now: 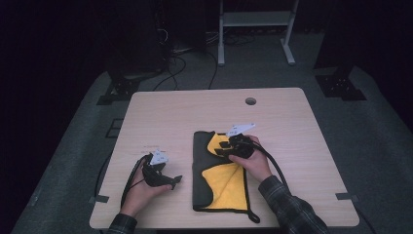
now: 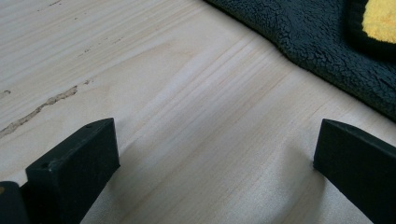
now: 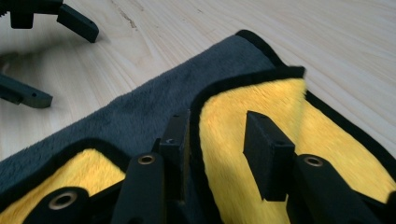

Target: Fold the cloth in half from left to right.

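- The right gripper (image 3: 219,140) has its jaws part-way spread, astride a folded flap of the cloth (image 3: 154,102). One jaw sits at the black-bound edge where yellow meets grey, the other over the yellow pile. There is a visible gap on the yellow side, so I read this as jaws around the edge but not pinching it.
- That placement seems chosen to catch the bound hem (image 3: 198,100), which gives a firmer bite than the soft pile and lets the flap be carried over for a fold.
- In the high view the right gripper (image 1: 225,147) is over the far part of the cloth (image 1: 202,185), which lies on the counter (image 1: 170,112) as a long strip running away from the person, grey along its left side, with yellow showing on the rest.
- The cloth's near end lies close to the counter's front edge, with a small loop trailing at its near right corner.
- The left gripper (image 2: 215,154) has its jaws spread wide with only bare wood between them. It is low over the counter, and the cloth's grey edge (image 2: 327,60) lies beyond and off to one side, near but not touching.
- In the high view the left gripper (image 1: 168,181) is just left of the cloth, probably waiting to pin or take the grey side once the flap moves.
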### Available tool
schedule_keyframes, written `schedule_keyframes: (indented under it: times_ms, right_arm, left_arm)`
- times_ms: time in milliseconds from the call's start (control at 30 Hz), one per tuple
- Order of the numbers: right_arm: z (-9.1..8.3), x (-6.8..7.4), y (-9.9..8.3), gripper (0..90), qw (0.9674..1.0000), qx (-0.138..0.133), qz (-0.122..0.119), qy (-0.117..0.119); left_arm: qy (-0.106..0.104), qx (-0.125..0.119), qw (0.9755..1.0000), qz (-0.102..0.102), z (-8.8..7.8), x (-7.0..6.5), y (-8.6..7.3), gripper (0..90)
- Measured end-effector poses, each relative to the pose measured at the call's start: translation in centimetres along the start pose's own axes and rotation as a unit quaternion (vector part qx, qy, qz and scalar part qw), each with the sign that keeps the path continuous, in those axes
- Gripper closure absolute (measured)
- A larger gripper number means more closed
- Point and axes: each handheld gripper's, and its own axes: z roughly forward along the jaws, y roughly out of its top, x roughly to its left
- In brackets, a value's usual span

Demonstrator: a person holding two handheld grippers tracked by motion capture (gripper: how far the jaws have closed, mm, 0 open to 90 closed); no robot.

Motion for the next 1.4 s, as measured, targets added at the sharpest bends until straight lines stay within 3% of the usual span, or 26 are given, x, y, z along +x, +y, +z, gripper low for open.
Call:
schedule_keyframes:
  times_ms: [267, 367, 500, 600, 767, 900, 1167, 1400]
  right_arm:
    - [2.8, 0.6, 0.8, 59.8, 0.9998, 0.018, -0.006, 0.008]
    - [3.8, 1.0, 0.8, 60.5, 0.9990, 0.040, -0.016, -0.012]
    - [4.3, 1.0, 0.6, 72.5, 0.9988, 0.042, -0.017, -0.021]
    - [4.0, 0.9, 0.6, 82.1, 0.9989, 0.039, -0.011, -0.024]
    - [3.0, 0.5, 1.0, 83.4, 0.9995, 0.018, 0.002, -0.025]
    - [1.4, -0.5, 1.3, 83.3, 0.9990, -0.004, 0.018, -0.040]
    - [-1.1, -3.6, 0.9, 82.9, 0.9948, -0.013, 0.055, -0.085]
    - [-1.4, -5.9, -0.3, 81.7, 0.9902, 0.001, 0.077, -0.116]
  left_arm:
    - [0.000, 0.000, 1.0000, 0.000, 0.0, 0.0, 0.0, 0.0]
    - [0.000, 0.000, 1.0000, -0.001, 0.0, 0.0, 0.0, 0.0]
    - [0.000, 0.000, 1.0000, -0.001, 0.0, 0.0, 0.0, 0.0]
    - [0.000, 0.000, 1.0000, -0.001, 0.0, 0.0, 0.0, 0.0]
    - [0.000, 0.000, 1.0000, 0.000, 0.0, 0.0, 0.0, 0.0]
    - [0.000, 0.000, 1.0000, 0.000, 0.0, 0.0, 0.0, 0.0]
    - [0.000, -0.001, 1.0000, -0.001, 0.0, 0.0, 0.0, 0.0]
    - [0.001, -0.001, 1.0000, -0.002, 0.0, 0.0, 0.0, 0.0]
